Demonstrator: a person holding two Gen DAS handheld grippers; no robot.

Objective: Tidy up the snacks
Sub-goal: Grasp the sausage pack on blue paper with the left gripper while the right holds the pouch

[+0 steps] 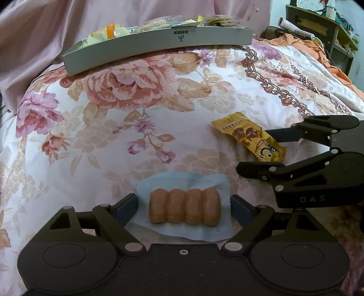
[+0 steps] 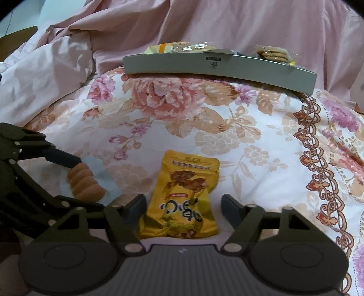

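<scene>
On a bed with a flowered quilt (image 1: 109, 127), the left claw (image 1: 184, 205) is released, its two fingers spread on either side of a pack of four small orange-brown rolls (image 1: 184, 209) in a pale blue wrapper. The left finger tip touches or nearly touches the wrapper edge; the rolls themselves sit clear of both pads, as far as the low angle lets me judge.

At about two o'clock from the rolls lies a yellow snack packet (image 2: 182, 200), flat on the quilt. The right claw (image 2: 183, 205) stands spread around its lower half, the left finger close against the packet's edge and the right finger apart from it, so the packet lies loose between them.

Far off at twelve o'clock, at the back of the quilt, a long grey box (image 1: 159, 43) rests with its open top up. It holds wrapped biscuits (image 1: 218, 20) toward the right end and a pale packet with an orange band (image 1: 107, 33) toward the left. Behind the box hangs pink cloth (image 2: 250, 22). At two o'clock in the left wrist view, an orange cloth (image 1: 302, 43) lies beside a wooden shelf (image 1: 318, 25).
</scene>
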